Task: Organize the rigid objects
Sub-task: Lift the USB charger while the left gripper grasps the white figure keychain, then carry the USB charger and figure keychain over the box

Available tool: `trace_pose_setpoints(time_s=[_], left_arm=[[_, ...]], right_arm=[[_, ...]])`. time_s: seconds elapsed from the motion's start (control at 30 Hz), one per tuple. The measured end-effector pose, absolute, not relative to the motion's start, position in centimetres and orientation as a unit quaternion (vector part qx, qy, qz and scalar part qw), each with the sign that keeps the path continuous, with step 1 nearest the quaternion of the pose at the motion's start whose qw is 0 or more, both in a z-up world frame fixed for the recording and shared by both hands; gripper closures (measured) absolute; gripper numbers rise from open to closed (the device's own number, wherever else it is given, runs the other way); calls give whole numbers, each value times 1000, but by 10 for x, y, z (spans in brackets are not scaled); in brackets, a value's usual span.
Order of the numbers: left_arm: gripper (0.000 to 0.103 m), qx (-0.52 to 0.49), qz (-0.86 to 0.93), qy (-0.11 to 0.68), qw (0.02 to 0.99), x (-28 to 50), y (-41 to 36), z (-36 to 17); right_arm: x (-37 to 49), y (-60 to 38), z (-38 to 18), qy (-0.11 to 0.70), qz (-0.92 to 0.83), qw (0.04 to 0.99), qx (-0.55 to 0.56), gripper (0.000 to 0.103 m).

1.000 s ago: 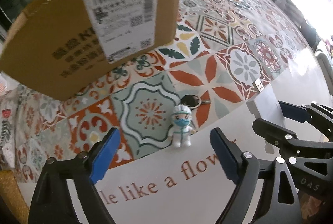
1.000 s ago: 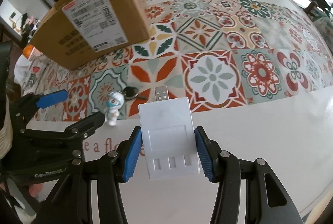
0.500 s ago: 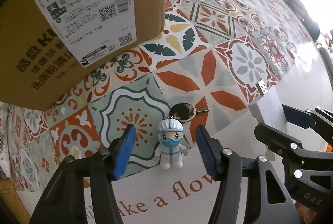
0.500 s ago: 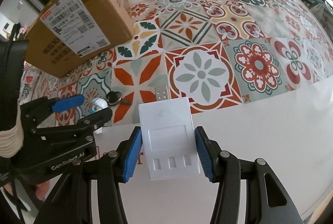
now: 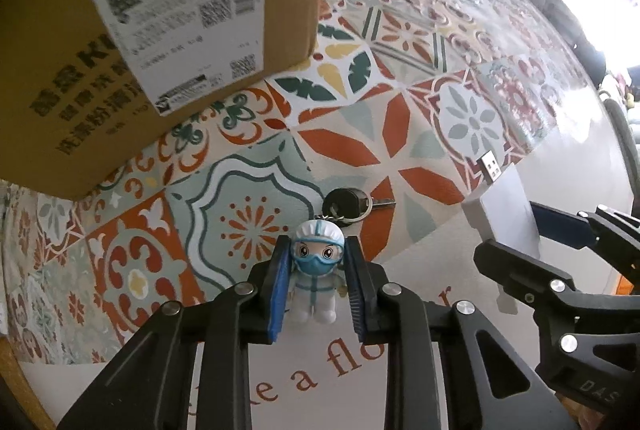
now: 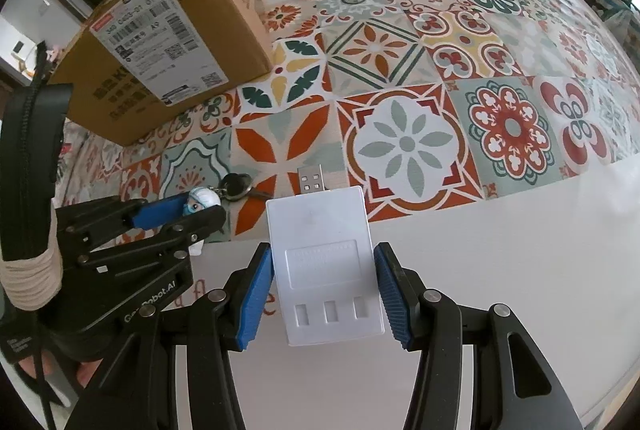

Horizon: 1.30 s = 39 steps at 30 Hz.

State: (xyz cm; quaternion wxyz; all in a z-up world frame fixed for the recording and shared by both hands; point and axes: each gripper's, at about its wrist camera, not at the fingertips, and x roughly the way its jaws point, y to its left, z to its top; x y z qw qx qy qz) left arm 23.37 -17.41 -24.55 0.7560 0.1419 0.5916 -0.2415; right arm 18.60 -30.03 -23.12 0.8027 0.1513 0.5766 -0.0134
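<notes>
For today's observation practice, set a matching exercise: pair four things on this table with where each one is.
Things:
1. small masked doll figure
2. white flat USB charger
3. brown cardboard box
4. black-headed key

Places:
A. lying on the patterned tablecloth
B. between the right gripper's blue pads
C. standing at the far left
D. clamped in the left gripper

Pairs: 1-D, 2-B, 3-C, 4-A

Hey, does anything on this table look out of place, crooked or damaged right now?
Nothing is spilled or broken. The cardboard box sits askew to the tile pattern, its top corner a little crumpled. The figure keychain and the white USB charger are each held in a gripper.
</notes>
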Motion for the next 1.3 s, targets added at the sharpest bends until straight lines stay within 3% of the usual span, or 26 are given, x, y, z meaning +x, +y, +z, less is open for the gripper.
trace_pose_setpoints(time_s=[1.3], left_arm=[[76, 53, -196, 452, 869, 226, -83, -94]], right_arm=[[195, -231, -103, 462, 61, 880, 88, 51]])
